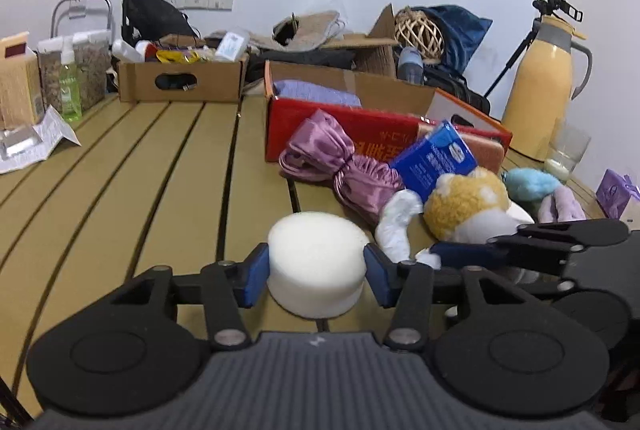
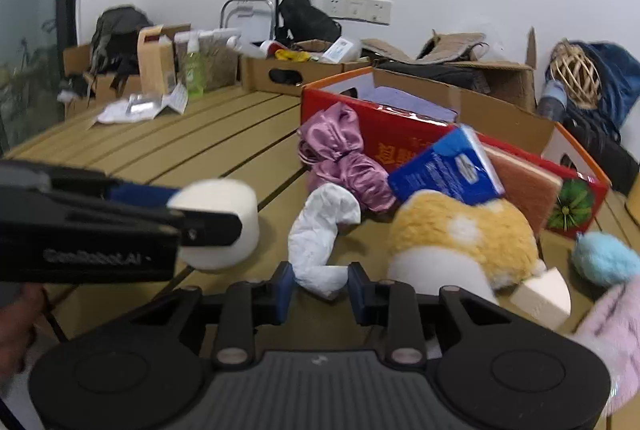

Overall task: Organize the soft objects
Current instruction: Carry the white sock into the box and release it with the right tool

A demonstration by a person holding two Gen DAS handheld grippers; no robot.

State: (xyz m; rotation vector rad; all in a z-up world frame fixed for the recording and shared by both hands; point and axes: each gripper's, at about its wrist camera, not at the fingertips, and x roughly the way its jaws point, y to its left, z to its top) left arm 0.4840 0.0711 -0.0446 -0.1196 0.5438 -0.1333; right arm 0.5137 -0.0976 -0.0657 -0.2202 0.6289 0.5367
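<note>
On the slatted desk (image 1: pixel 120 166), toward its near edge, the left gripper (image 1: pixel 316 270) stood around the white foam cylinder (image 1: pixel 316 258). Its blue pads (image 1: pixel 256 278) lay against the cylinder's sides, or very nearly so — I could not tell whether they pressed. Just right of it, the right gripper (image 2: pixel 320 286) had its jaws close about the lower end of the crumpled white cloth (image 2: pixel 320 234), the pads touching it on both sides.

Both hands seemed at the grasping step: one soft thing each, neither yet lifted. The next move would likely call for firm closure, then a carry to the red box (image 1: pixel 340 126) at the desk's middle — a folded lilac cloth (image 1: pixel 316 94) already lay inside.

Counted: one foam cylinder, one white cloth, one purple satin bag (image 1: pixel 336 162), one blue packet (image 1: pixel 436 158), one yellow plush (image 1: pixel 464 202), one blue pom (image 1: pixel 528 182).
</note>
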